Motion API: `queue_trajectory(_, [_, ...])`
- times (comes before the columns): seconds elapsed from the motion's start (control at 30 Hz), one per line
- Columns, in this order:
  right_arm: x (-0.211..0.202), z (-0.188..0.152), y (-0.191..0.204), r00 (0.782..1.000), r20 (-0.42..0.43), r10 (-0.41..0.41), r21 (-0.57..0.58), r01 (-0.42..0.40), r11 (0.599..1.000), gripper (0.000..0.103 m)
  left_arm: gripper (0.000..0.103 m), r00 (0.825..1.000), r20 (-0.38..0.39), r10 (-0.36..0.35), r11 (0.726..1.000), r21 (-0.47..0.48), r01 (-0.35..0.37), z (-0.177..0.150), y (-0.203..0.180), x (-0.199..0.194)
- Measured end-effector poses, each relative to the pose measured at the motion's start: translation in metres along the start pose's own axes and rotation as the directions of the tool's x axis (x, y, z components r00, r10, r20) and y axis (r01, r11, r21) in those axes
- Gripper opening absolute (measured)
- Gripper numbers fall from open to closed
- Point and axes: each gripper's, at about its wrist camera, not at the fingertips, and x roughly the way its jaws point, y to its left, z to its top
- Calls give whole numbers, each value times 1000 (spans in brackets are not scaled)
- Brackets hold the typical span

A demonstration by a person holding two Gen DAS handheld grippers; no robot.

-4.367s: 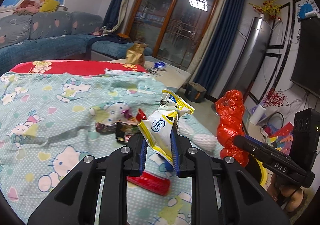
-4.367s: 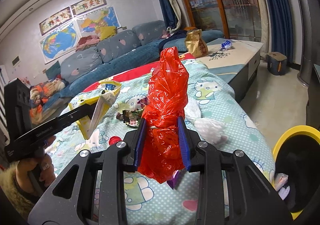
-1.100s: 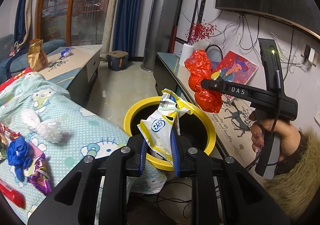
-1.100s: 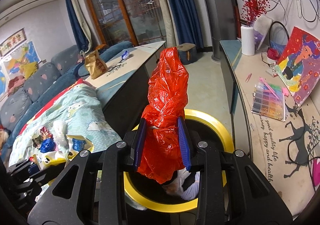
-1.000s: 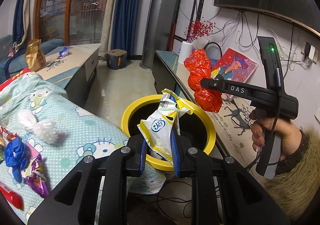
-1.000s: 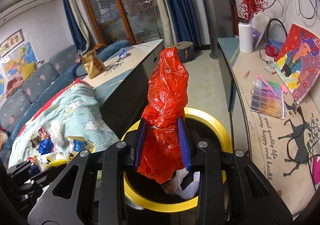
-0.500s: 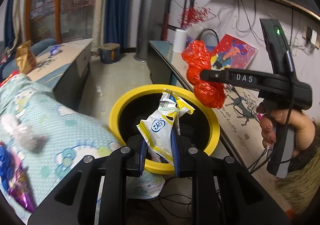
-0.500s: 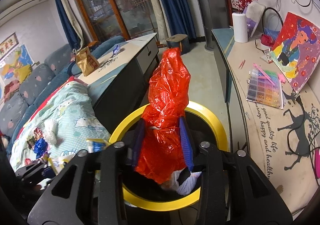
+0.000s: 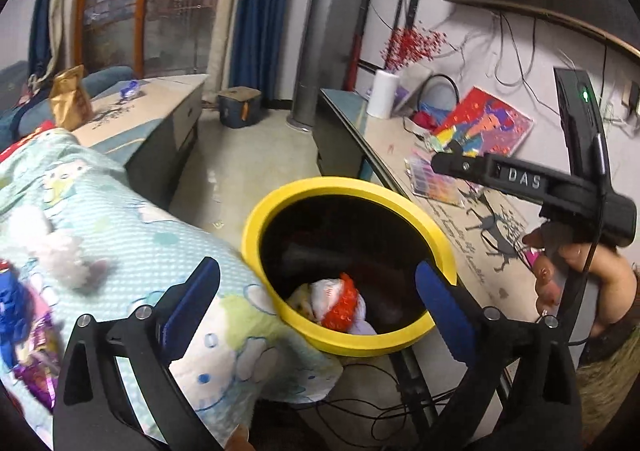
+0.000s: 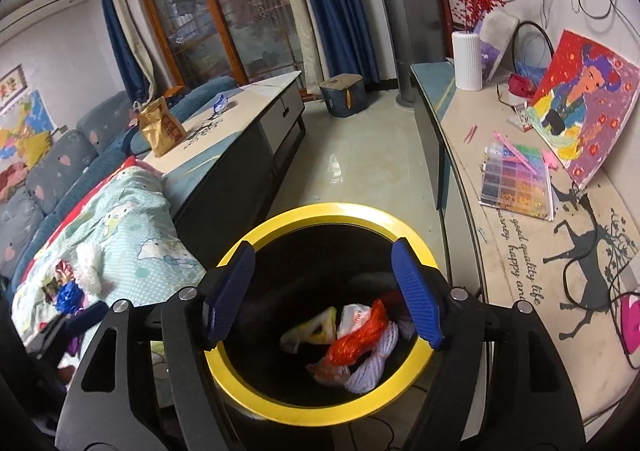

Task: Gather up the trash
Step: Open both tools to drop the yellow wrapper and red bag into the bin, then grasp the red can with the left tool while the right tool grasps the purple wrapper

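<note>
Now both tongs hang over the yellow-rimmed bin, and nothing sits between the fingers of either. The left gripper is spreading to its widest, its blue pads well apart. The right gripper is also opening, its pads above the bin's far rim. Down inside the bin lie the red plastic bag, the yellow snack wrapper and some white netting. Beside the bin on the left, more scraps remain on the patterned blanket. A long counter runs along its right.
</note>
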Motion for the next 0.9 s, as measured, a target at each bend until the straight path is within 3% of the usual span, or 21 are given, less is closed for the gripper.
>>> queue_trajectory(0.13, [-4,0,9,1000,11,18,-14,-18,1000,70,96,999,20,42,999,-23,-41,2,9,-16])
queue_trajectory(0.43, [-12,0,38,997,17,74,-68,-73,995,70,96,988,89,124,991,-64,-119,9,32,-56])
queue_trajectory(0.9, [-25,-13,101,977,8,211,-169,-207,964,70,96,954,156,258,959,-161,-233,9,74,-102])
